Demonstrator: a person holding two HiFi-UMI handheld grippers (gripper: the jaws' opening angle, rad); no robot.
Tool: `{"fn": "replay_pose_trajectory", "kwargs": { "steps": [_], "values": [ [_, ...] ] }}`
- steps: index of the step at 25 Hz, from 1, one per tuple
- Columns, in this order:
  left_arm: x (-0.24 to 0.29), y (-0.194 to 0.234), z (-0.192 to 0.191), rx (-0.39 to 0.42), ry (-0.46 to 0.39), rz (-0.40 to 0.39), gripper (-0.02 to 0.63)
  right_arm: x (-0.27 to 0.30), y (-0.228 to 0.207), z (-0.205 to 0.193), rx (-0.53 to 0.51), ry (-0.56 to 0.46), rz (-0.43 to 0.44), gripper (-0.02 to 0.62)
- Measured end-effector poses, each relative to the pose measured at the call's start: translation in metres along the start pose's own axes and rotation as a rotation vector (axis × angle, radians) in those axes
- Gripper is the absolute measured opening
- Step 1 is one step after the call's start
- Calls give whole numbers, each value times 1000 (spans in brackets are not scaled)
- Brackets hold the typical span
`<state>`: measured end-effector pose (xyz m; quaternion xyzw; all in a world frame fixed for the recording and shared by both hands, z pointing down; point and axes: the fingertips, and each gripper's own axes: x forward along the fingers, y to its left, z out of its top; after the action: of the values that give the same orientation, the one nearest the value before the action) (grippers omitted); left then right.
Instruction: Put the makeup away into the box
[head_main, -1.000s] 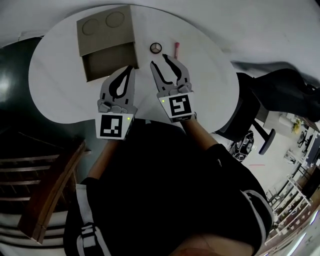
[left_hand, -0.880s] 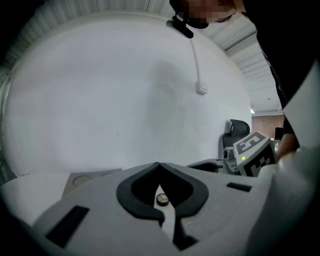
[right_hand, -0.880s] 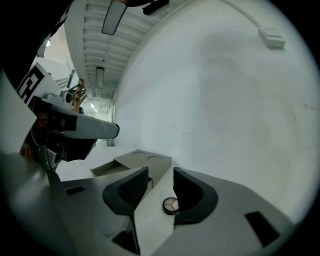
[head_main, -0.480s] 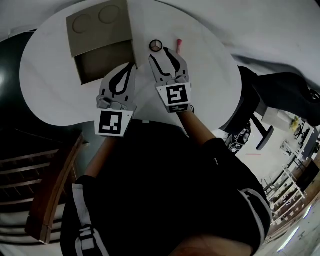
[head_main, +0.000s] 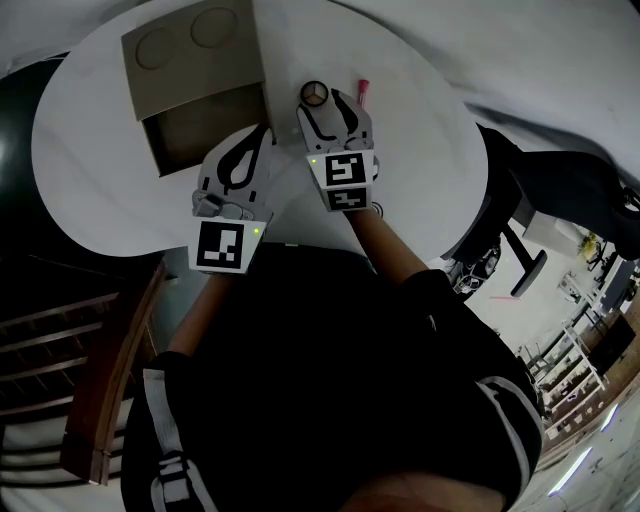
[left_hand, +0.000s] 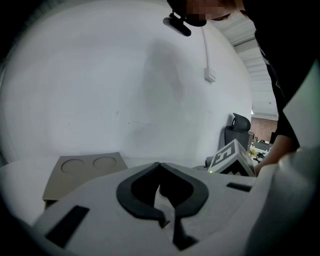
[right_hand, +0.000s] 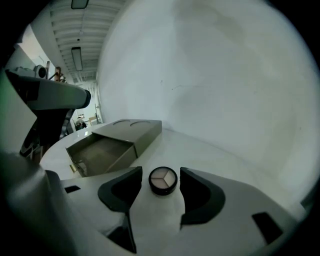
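A round black compact (head_main: 315, 93) with three pale shades lies on the white table (head_main: 100, 180), beside a pink lipstick tube (head_main: 362, 90). My right gripper (head_main: 327, 102) stands open just behind the compact; its jaws have just been opening. In the right gripper view the compact (right_hand: 163, 180) sits between the two fingertips, and the pads do not touch it. The tan box (head_main: 195, 55) has its drawer (head_main: 205, 125) pulled out toward me. My left gripper (head_main: 262, 135) is shut and empty at the drawer's right corner; its tips (left_hand: 160, 164) meet with the box (left_hand: 82, 170) beyond.
A black office chair (head_main: 505, 240) stands right of the table, and a wooden chair (head_main: 110, 380) is at the lower left. The table's near edge runs just below both grippers. The right gripper's marker cube (left_hand: 232, 159) shows beside the left jaws.
The right gripper has moved forward and down to the compact, and its jaws have spread wider. The left gripper has sunk a little toward the drawer.
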<state>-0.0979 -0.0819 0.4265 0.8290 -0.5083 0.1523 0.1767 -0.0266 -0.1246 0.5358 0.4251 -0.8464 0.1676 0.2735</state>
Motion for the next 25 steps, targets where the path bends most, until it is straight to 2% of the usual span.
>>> {"fn": "replay_pose_trajectory", "kwargs": {
  "steps": [15,19,25],
  "values": [
    [1,9,-8,-15,23,11,7,26,-4,-18,18,152,-40,245],
    [-5,9,-6,-11,13,17,7,24,-5,-17,27,147,-50,232],
    [-21,3,-1,-9,-20,27,7,4,1,4,22,89,-57,230]
  ]
}}
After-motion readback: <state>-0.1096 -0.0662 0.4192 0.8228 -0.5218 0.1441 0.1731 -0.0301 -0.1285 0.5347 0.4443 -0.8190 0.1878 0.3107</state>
